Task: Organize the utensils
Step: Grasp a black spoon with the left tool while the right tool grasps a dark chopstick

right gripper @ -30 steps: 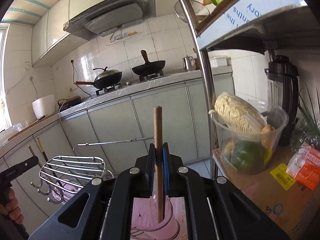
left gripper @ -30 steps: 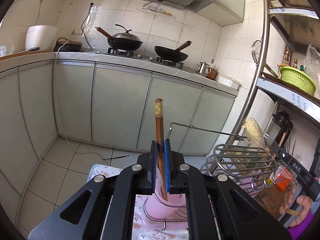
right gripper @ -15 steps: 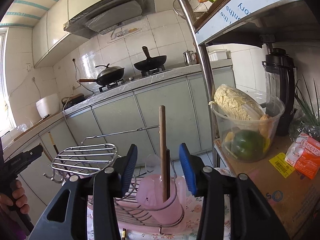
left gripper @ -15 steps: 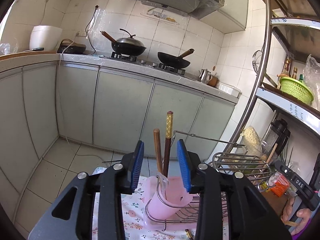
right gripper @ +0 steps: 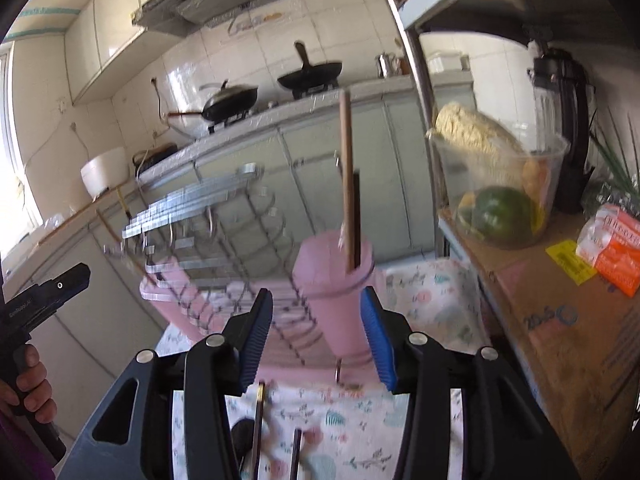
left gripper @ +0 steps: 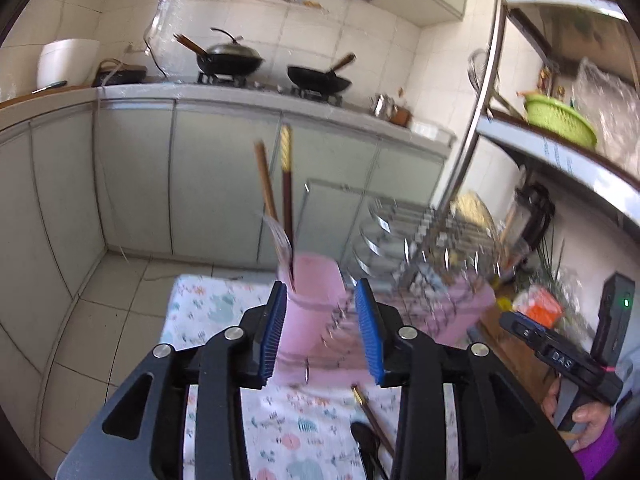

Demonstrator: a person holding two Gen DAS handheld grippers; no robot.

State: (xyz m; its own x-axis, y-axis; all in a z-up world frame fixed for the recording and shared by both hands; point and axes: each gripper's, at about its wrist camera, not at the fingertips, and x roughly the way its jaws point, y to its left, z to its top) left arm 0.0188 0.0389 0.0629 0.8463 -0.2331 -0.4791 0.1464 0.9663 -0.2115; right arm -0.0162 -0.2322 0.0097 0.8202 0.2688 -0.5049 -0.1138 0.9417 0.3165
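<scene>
Both tools, left (left gripper: 322, 328) and right (right gripper: 320, 332), are spread and empty. Ahead of each, two chopsticks (left gripper: 286, 188) stand in the cup (left gripper: 316, 300).

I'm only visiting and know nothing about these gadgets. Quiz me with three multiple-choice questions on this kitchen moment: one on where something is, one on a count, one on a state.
1. Where do the chopsticks stand?
A. in the pink cup
B. in a wok
C. on the shelf

2. How many chopsticks stand in it?
A. one
B. two
C. five

3. How are the left gripper and right gripper?
A. both open
B. both shut
C. one shut

Answers:
1. A, their lower ends sit inside the cup.
2. B, a plain one and a gold-tipped one.
3. A, blue pads spread apart, holding nothing.
</scene>
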